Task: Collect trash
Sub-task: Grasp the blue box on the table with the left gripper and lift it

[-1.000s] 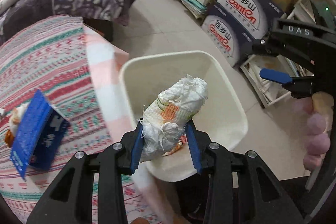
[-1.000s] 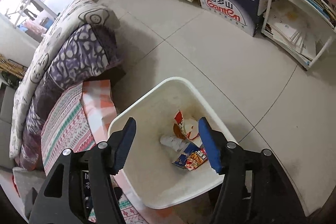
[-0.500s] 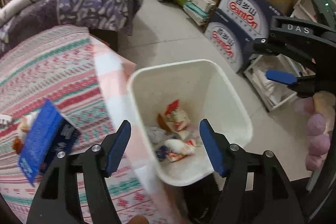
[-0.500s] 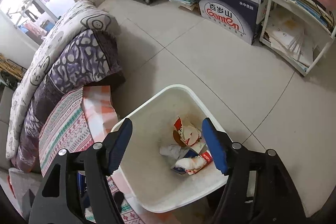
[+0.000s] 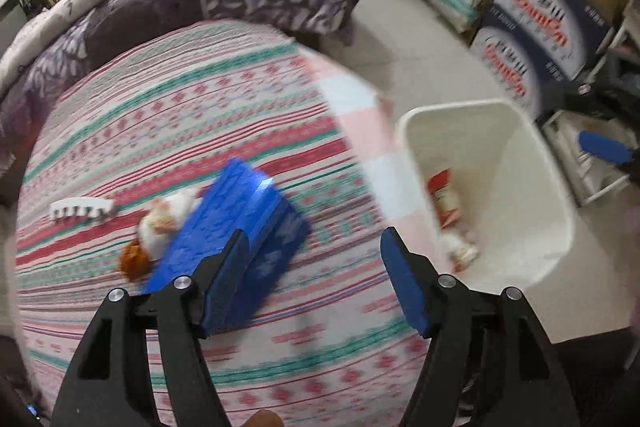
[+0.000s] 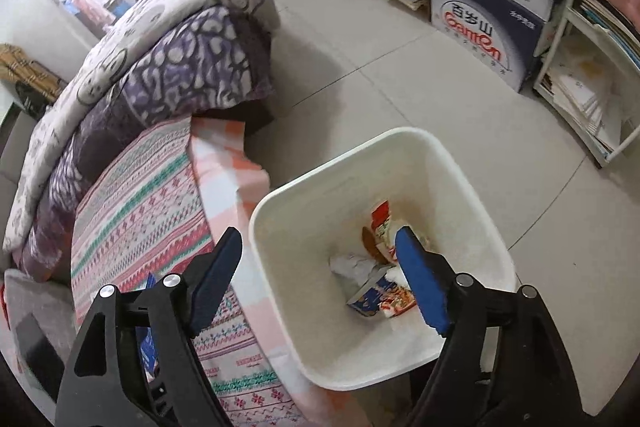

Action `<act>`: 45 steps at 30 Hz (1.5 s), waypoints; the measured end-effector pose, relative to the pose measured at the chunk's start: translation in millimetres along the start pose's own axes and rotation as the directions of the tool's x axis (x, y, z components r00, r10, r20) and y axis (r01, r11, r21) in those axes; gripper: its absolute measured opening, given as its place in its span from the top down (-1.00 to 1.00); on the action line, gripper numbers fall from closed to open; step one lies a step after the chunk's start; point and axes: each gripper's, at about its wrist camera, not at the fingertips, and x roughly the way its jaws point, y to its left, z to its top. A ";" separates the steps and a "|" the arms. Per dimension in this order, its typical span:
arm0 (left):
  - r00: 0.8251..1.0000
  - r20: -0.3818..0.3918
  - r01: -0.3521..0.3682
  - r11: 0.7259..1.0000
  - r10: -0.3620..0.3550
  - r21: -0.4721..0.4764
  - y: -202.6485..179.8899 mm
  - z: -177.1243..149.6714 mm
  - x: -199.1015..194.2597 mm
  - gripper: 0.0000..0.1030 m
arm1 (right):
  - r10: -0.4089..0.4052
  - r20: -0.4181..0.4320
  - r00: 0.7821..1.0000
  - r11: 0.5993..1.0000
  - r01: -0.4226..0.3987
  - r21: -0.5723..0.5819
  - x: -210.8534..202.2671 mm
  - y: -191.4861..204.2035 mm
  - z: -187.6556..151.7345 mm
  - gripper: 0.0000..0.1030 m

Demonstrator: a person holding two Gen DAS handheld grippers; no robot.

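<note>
Since the white bin (image 6: 280, 223) already has a few wrappers in it, what's left to grab looks like the blue box (image 5: 240, 223) lying on the striped cloth (image 5: 180, 115), with a small crumpled orange-and-white scrap (image 5: 160, 227) right against its far side. The box sits just ahead of the left gripper (image 5: 312, 267) and off toward its left finger, long axis running diagonally away from it, so I'd guess the left hand is the one going for it. That gripper points steeply down at the cloth, jaws wide with nothing between them. The right gripper (image 6: 316, 267) hangs over the near edge of the bin, also tilted down, jaws opening and empty. A white comb-like thing (image 5: 80, 209) lies further off; can't tell if it's trash.
</note>
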 end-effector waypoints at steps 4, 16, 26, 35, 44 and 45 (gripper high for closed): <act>0.997 -0.053 -0.057 0.998 0.058 0.027 14.5 -2.9 13.3 -0.37 | -0.001 -0.016 1.000 1.000 0.001 -0.028 5.2 9.8 -5.3 -0.50; 0.972 -0.105 -0.190 0.968 0.208 0.163 19.9 -12.7 55.7 -0.60 | 0.002 -0.049 0.999 0.997 -0.005 -0.078 13.8 28.4 -14.2 -0.54; 0.972 -0.028 -0.227 0.960 0.234 0.161 31.1 -18.8 37.9 0.86 | -0.006 -0.062 0.998 0.997 0.001 -0.083 21.5 41.6 -19.2 -0.54; 0.997 -0.039 -0.072 0.997 0.072 -0.001 78.2 -14.6 17.8 -0.72 | -0.006 -0.078 0.997 0.994 -0.003 -0.107 27.6 54.1 -26.0 -0.54; 0.987 -0.113 -0.112 0.992 0.118 0.060 64.4 -12.9 50.5 -0.63 | -0.008 -0.093 0.996 0.994 -0.002 -0.109 32.2 57.9 -26.4 -0.54; 0.984 -0.118 -0.126 0.990 0.133 0.061 65.7 -13.6 54.0 -0.61 | -0.008 -0.095 0.995 0.994 -0.003 -0.110 32.7 58.8 -27.0 -0.55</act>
